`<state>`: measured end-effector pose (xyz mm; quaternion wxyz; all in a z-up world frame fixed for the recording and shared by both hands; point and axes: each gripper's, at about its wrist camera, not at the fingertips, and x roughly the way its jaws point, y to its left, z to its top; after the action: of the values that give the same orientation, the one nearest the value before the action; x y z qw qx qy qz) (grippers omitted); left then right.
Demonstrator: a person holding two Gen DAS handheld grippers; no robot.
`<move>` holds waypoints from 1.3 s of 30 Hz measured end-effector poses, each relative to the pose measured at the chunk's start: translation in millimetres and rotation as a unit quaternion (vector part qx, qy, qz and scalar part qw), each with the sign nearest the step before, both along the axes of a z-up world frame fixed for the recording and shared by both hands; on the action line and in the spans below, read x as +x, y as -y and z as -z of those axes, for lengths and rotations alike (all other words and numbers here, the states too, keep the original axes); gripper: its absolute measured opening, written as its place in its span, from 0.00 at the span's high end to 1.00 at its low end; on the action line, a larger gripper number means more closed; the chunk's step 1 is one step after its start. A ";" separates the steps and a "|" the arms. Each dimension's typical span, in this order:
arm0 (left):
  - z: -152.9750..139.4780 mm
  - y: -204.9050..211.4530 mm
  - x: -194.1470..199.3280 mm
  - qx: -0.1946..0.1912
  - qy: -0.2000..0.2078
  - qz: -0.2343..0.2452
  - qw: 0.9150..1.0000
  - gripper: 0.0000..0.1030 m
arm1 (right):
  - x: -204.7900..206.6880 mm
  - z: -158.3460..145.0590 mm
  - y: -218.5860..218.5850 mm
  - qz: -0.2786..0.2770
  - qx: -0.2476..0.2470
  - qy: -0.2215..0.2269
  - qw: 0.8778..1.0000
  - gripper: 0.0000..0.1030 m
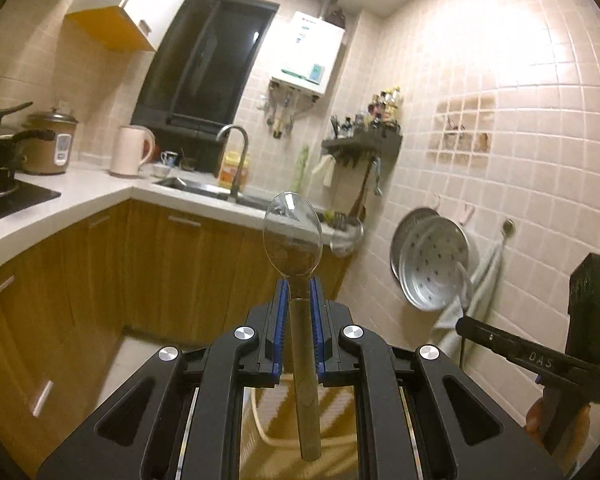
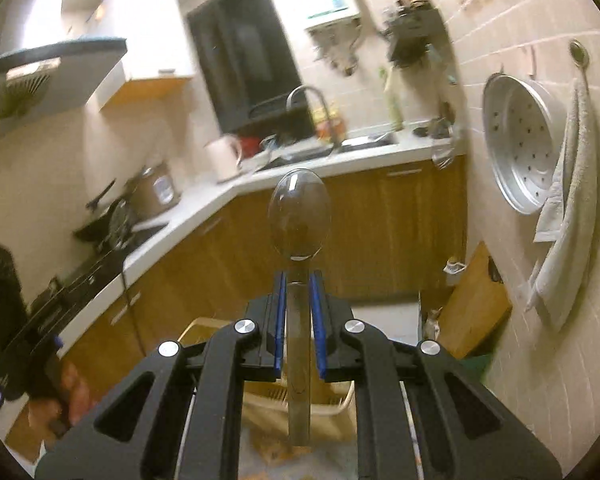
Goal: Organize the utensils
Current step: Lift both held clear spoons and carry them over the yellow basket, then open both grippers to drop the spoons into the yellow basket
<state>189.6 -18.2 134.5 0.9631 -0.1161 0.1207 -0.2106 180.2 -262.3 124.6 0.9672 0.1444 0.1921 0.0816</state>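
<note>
Spoons in both grips: left tongs point(image 1: 299, 300) clamped on a spoon point(image 1: 293, 236), right tongs point(image 2: 298, 294) clamped on another spoon point(image 2: 299, 220), bowls jutting ahead of the tips. Probably light, stiff and slick, so pinching the flat handle looks safest.

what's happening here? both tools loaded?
Yes. A person holds a tool in each hand in a small kitchen. The left tool is shut on a clear spoon, gripped by its handle with the bowl pointing forward. The right tool is shut on a second clear spoon, held the same way. Both are held in the air, facing the counter and sink corner. No utensil holder can be identified.
</note>
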 end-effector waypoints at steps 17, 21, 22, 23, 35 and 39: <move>52.6 23.3 32.1 0.036 0.002 -0.040 0.999 0.90 | 36.0 55.5 -3.1 0.031 -0.008 0.040 0.999 0.90; 60.2 24.5 31.0 0.045 0.002 -0.040 0.998 0.90 | 34.4 62.7 -2.9 0.025 -0.008 0.045 0.999 0.90; 60.7 24.7 30.9 0.046 0.002 -0.038 0.998 0.90 | 33.6 64.8 -2.7 0.022 -0.009 0.046 0.999 0.90; 61.6 24.8 30.6 0.046 0.001 -0.038 0.998 0.90 | 32.4 66.5 -3.2 0.016 -0.009 0.045 0.999 0.90; 66.8 18.5 16.1 0.054 -0.011 -0.023 0.998 0.82 | 13.7 76.6 -2.3 -0.009 -0.001 0.025 1.000 0.89; 63.1 14.7 6.9 0.051 -0.013 -0.021 0.998 0.79 | 4.4 75.5 -3.9 -0.014 -0.005 0.018 1.000 0.89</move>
<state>196.6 -32.9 71.4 0.9704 -0.0720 0.1413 -0.1821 184.6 -258.4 49.1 0.9701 0.1353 0.1770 0.0965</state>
